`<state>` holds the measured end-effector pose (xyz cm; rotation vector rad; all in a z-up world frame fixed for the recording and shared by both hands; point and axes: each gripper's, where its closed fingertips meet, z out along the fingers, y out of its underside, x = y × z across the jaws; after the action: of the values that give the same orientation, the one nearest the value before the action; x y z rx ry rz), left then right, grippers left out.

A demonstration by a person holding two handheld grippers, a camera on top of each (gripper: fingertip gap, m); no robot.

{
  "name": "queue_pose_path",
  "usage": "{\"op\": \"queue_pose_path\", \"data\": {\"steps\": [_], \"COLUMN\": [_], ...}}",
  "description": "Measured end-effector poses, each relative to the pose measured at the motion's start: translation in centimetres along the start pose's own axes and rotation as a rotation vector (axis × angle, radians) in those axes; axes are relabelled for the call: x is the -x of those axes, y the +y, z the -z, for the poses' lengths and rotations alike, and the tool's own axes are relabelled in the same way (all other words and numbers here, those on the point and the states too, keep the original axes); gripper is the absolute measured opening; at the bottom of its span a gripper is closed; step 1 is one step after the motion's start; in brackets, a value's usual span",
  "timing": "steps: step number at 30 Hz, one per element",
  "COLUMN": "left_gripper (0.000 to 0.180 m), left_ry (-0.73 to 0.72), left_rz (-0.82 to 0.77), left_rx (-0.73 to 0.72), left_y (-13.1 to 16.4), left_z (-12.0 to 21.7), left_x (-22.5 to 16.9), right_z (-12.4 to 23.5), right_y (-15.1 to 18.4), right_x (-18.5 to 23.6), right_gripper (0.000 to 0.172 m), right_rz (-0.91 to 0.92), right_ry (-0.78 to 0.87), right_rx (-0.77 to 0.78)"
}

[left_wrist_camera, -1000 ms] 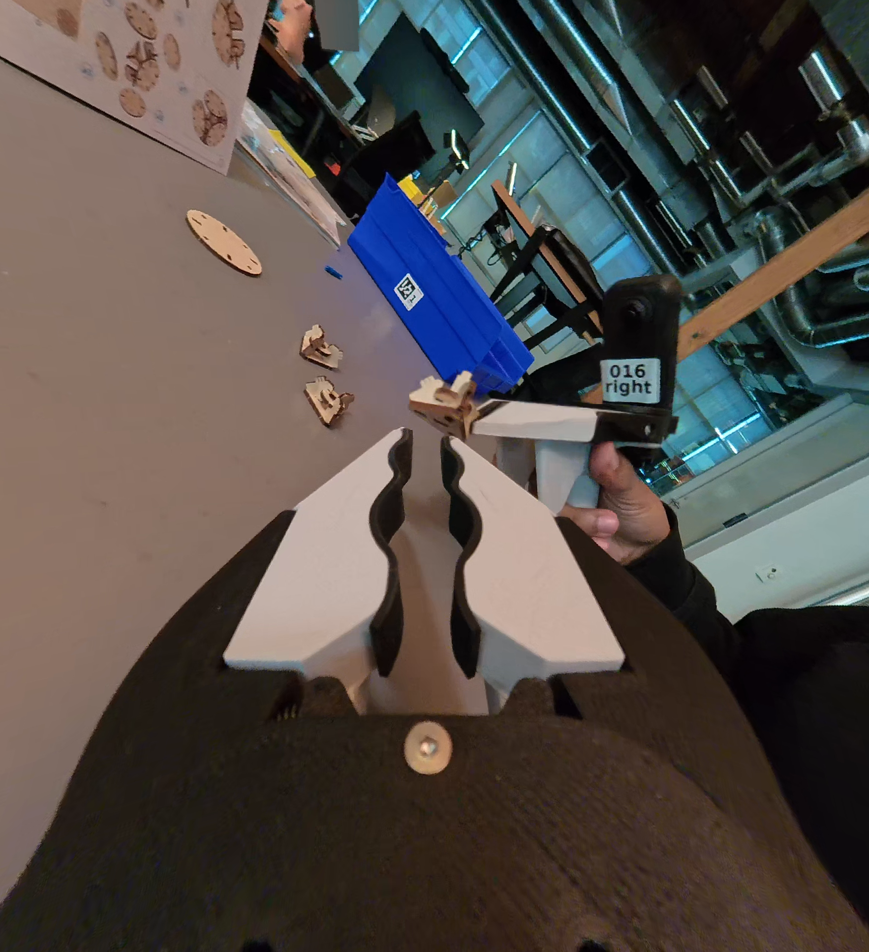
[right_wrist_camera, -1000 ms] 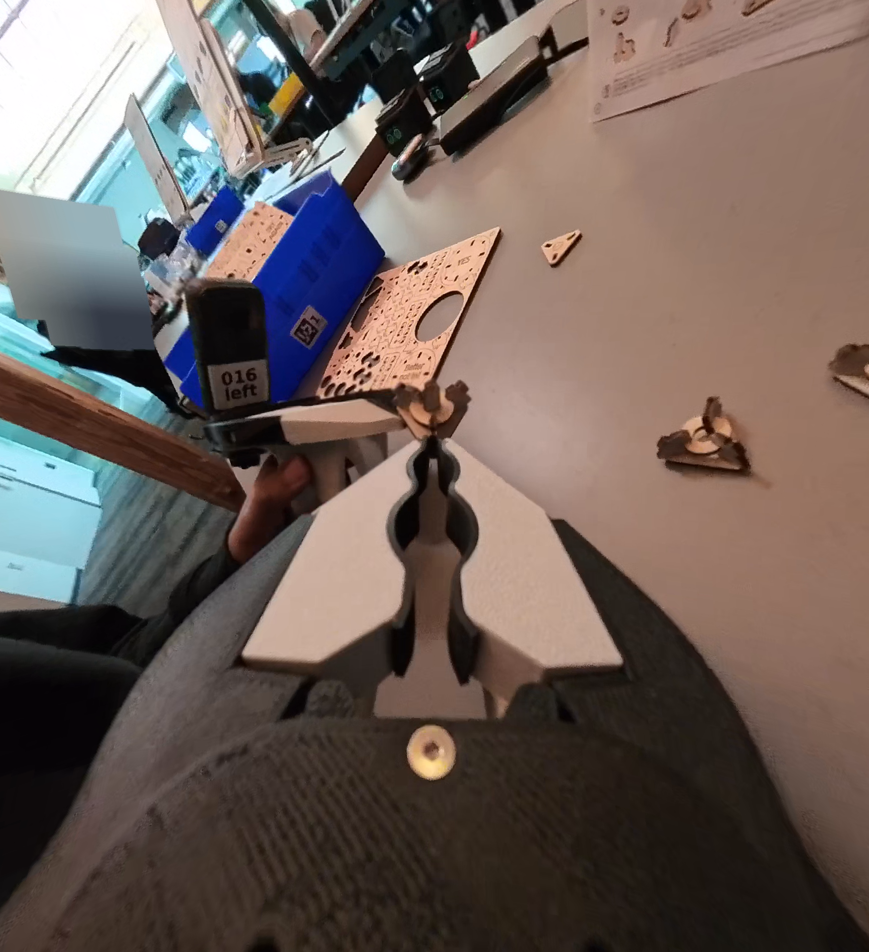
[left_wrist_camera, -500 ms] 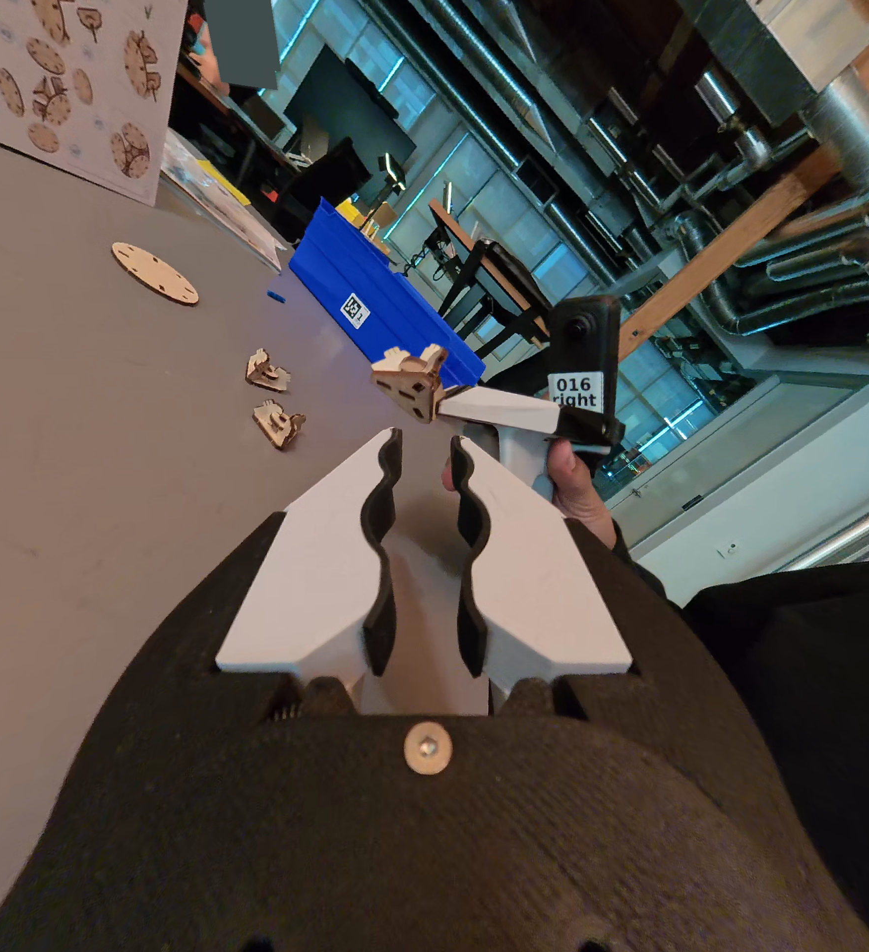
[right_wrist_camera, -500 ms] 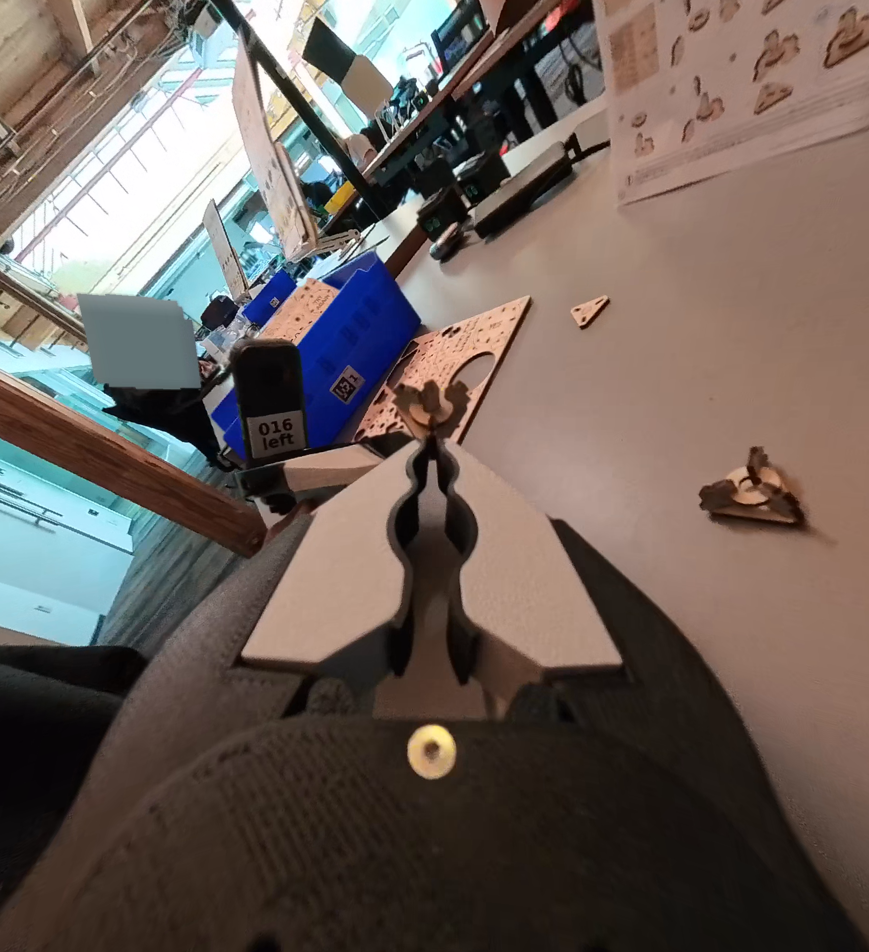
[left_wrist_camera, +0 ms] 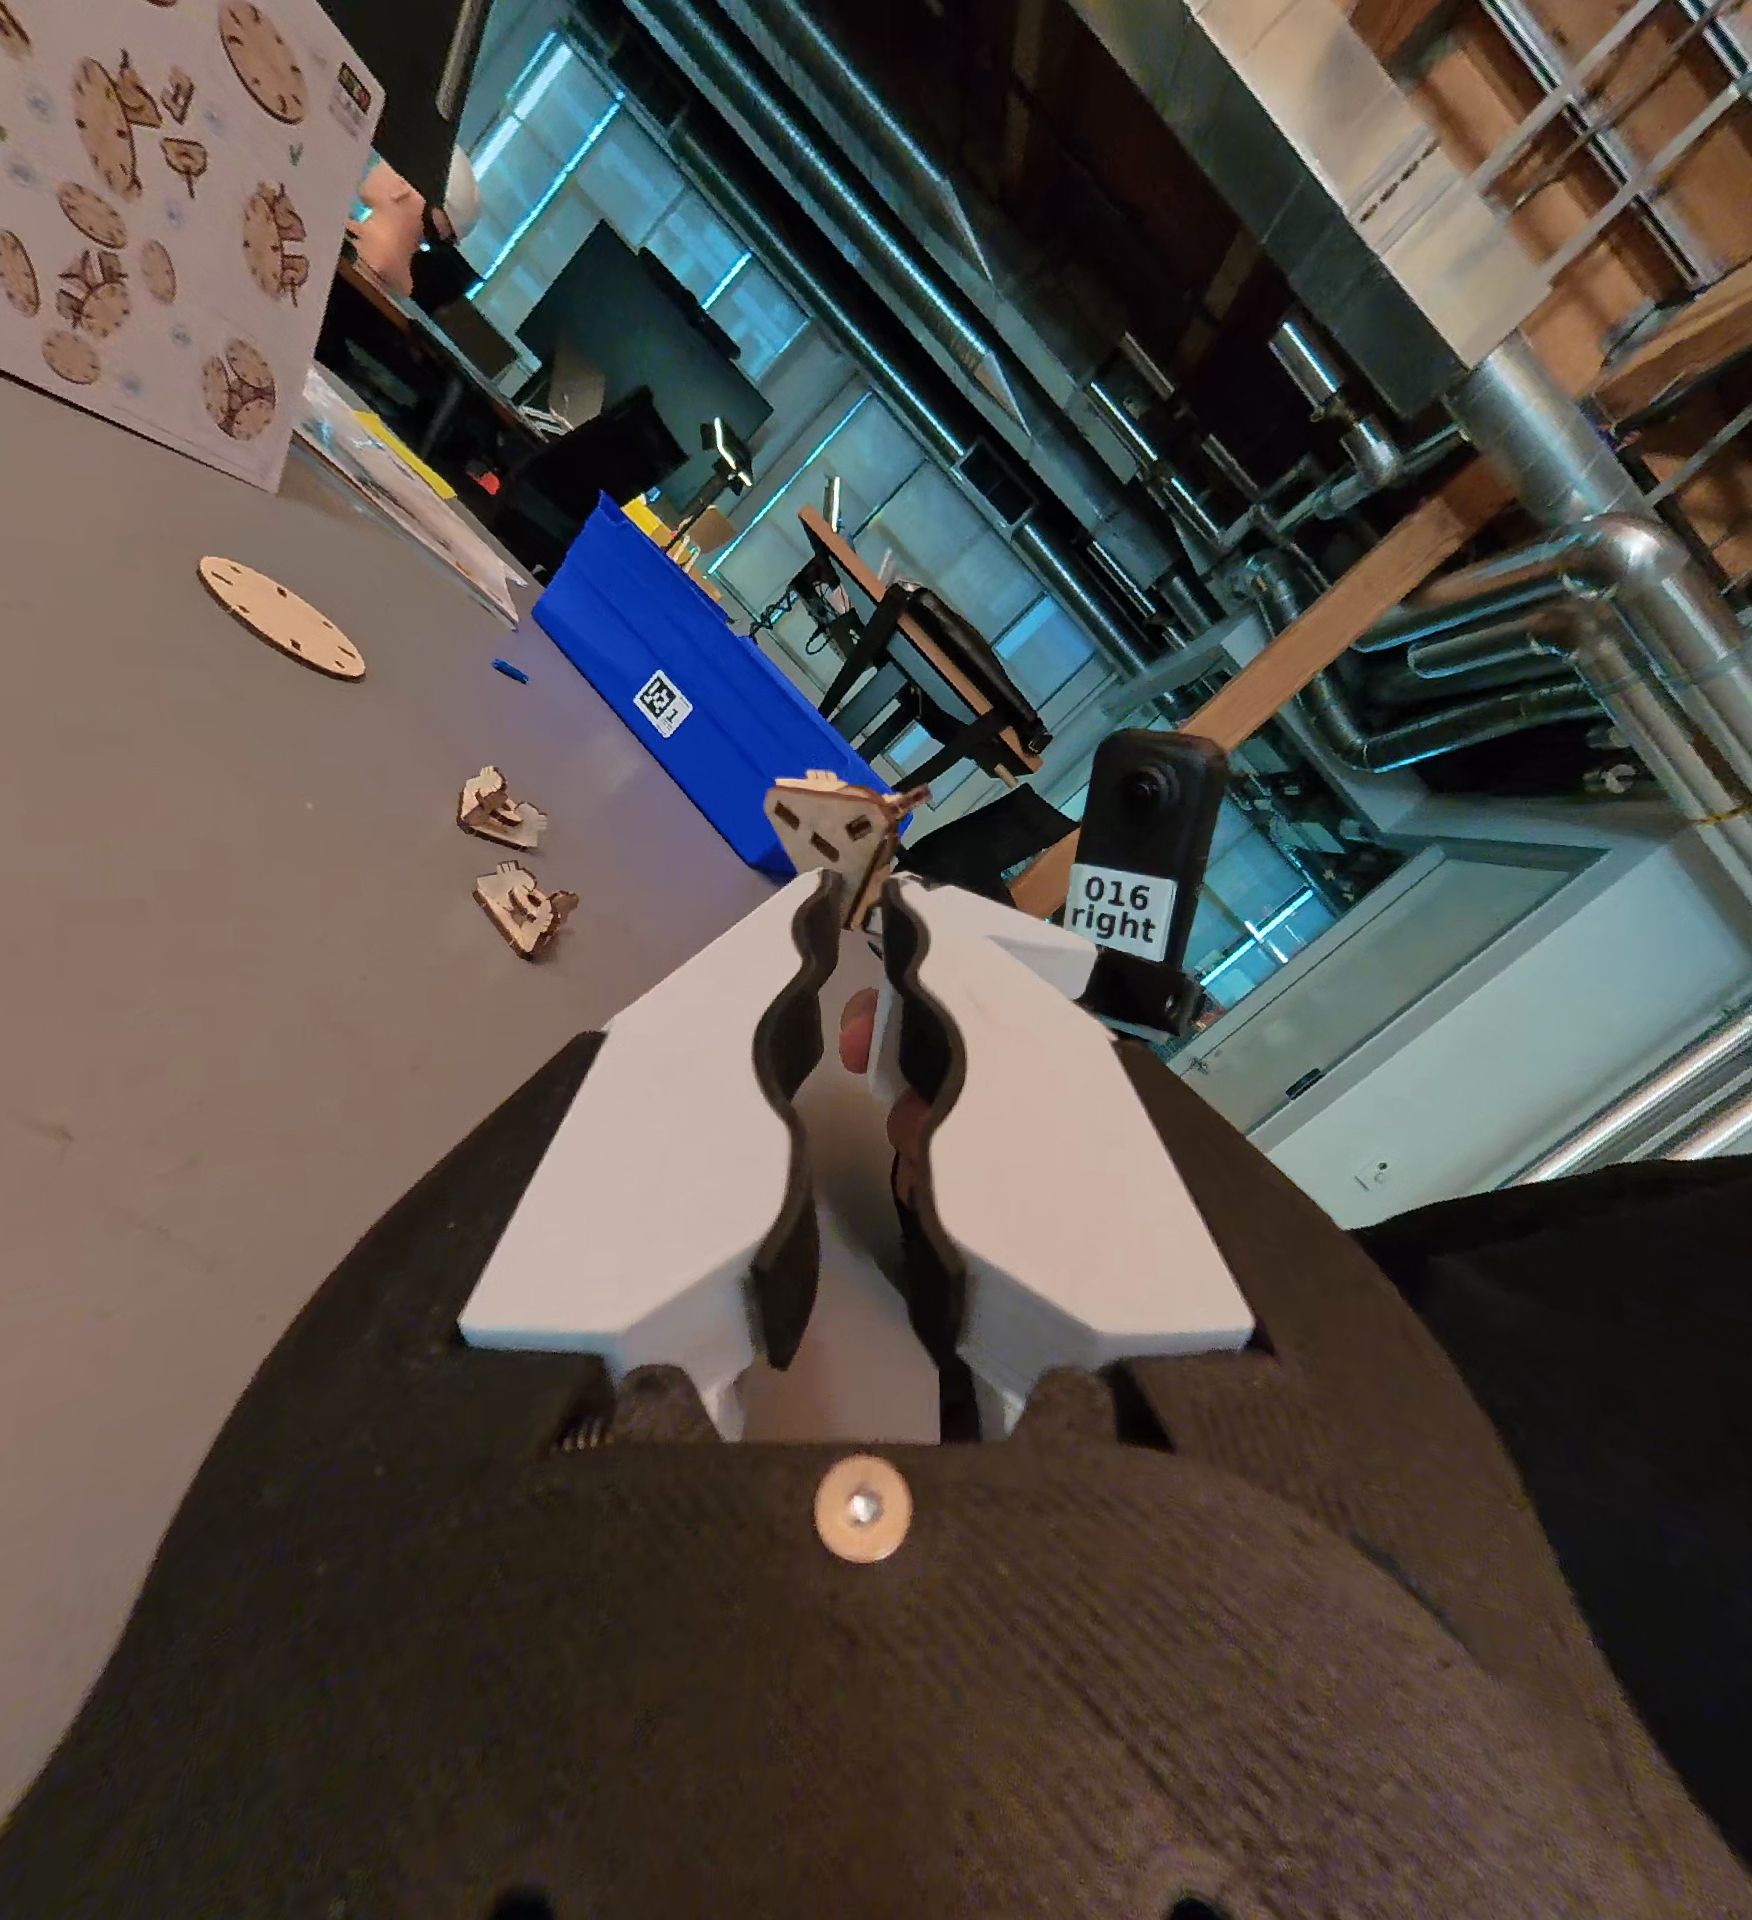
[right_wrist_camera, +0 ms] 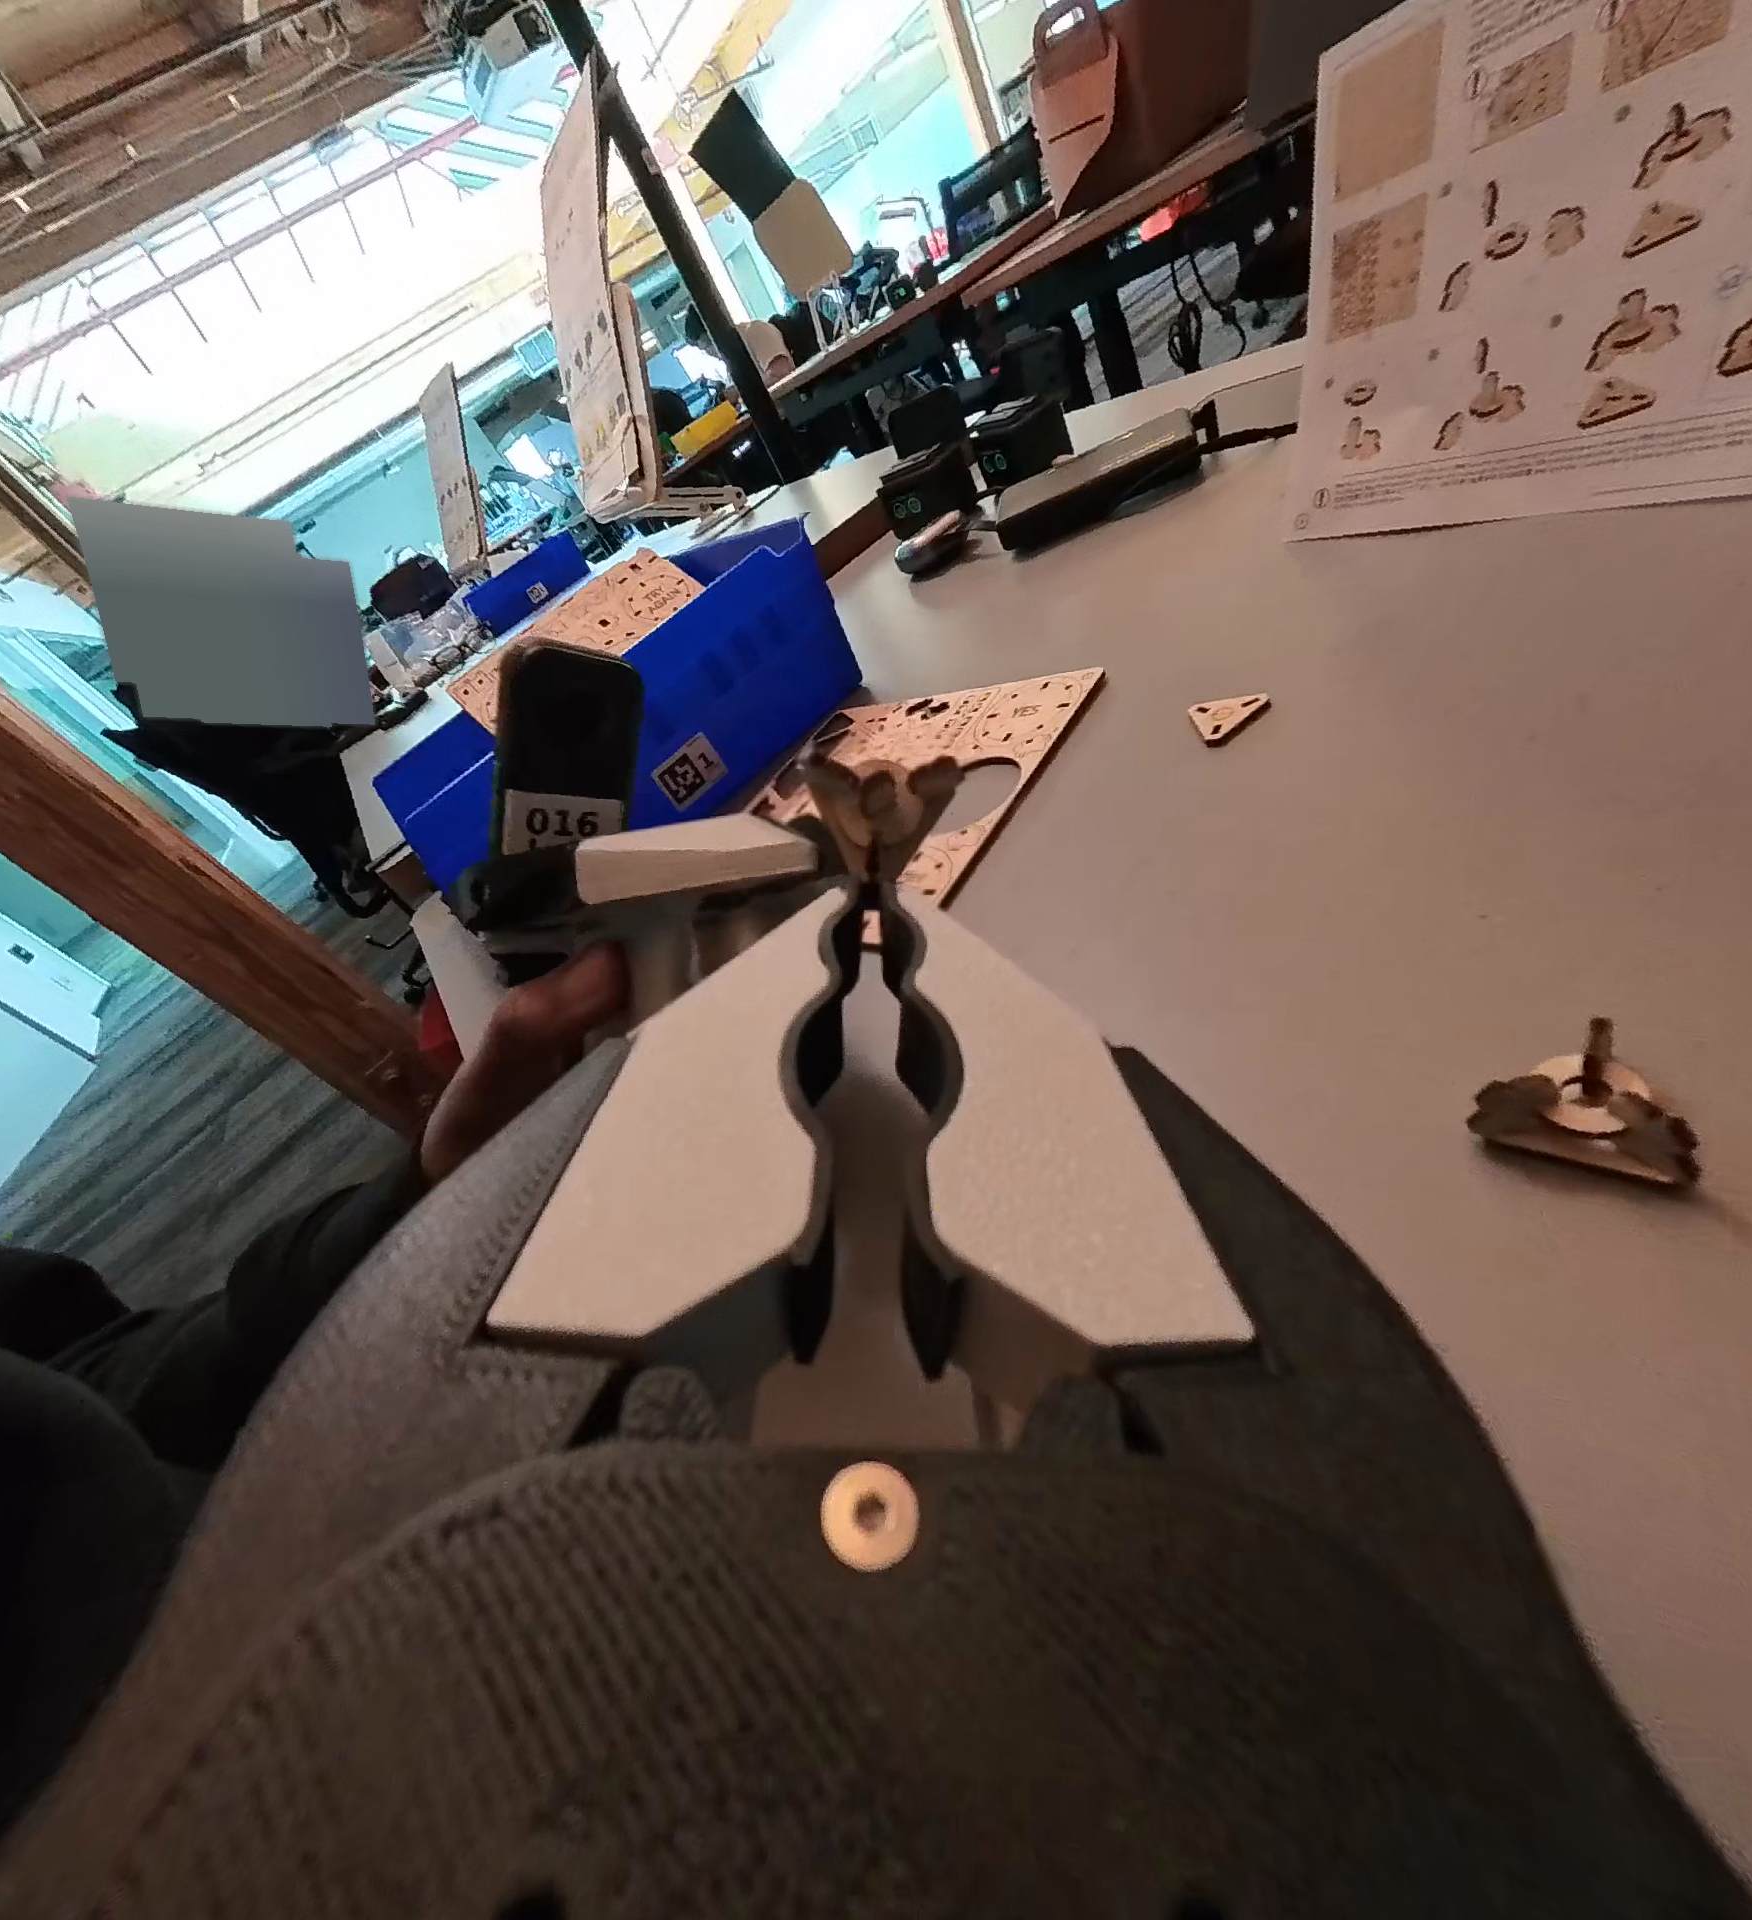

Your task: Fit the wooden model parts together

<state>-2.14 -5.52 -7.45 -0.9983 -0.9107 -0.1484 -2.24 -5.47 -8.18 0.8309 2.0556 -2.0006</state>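
**Wooden piece pinched by both grippers at once**

Plywood triangular piece (left_wrist_camera: 830, 836) sits at the tips of the left gripper (left_wrist_camera: 856, 904). Jaws nearly closed, only a narrow slot between the black pads (left_wrist_camera: 810, 935), and the piece's lower edge is wedged in that slot. Pads look pressed on it.

Right gripper (right_wrist_camera: 867, 899) is closed on the same piece (right_wrist_camera: 867, 816) from the other side; its tips meet on the thin lower part. In the right wrist view the left gripper's white finger (right_wrist_camera: 695, 857) comes in from the left and touches the piece just above the right gripper's tips. Piece is held up off the table (right_wrist_camera: 1371, 831), between the two grippers.

Around them:
- two small wooden assemblies (left_wrist_camera: 513, 862) on the table, left of the left gripper's tips
- wooden disc (left_wrist_camera: 280, 618) farther out, left
- blue bin (left_wrist_camera: 685, 707) just beyond the tips
- flat cut-out wooden sheet (right_wrist_camera: 976, 758) right behind the piece in the right wrist view
- one wooden assembly (right_wrist_camera: 1578, 1117) to the right of the right gripper, well apart
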Motion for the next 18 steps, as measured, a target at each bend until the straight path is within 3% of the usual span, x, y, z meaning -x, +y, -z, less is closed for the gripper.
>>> {"op": "queue_pose_path", "data": {"steps": [7,18], "left_gripper": [0.007,0.008], "left_ry": [0.028,0.032], "left_rz": [-0.002,0.000], "left_rx": [-0.022,-0.027], "left_y": [-0.35,-0.42], "left_z": [0.19,0.24], "left_x": [-0.43,-0.46], "right_z": [0.40,0.45], "right_y": [-0.63,-0.36], "right_x": [0.49,0.25], "right_gripper": [0.000,0.000], "right_rz": [-0.215,-0.184], "right_ry": [-0.125,-0.100], "right_rx": [-0.051,-0.042]}}
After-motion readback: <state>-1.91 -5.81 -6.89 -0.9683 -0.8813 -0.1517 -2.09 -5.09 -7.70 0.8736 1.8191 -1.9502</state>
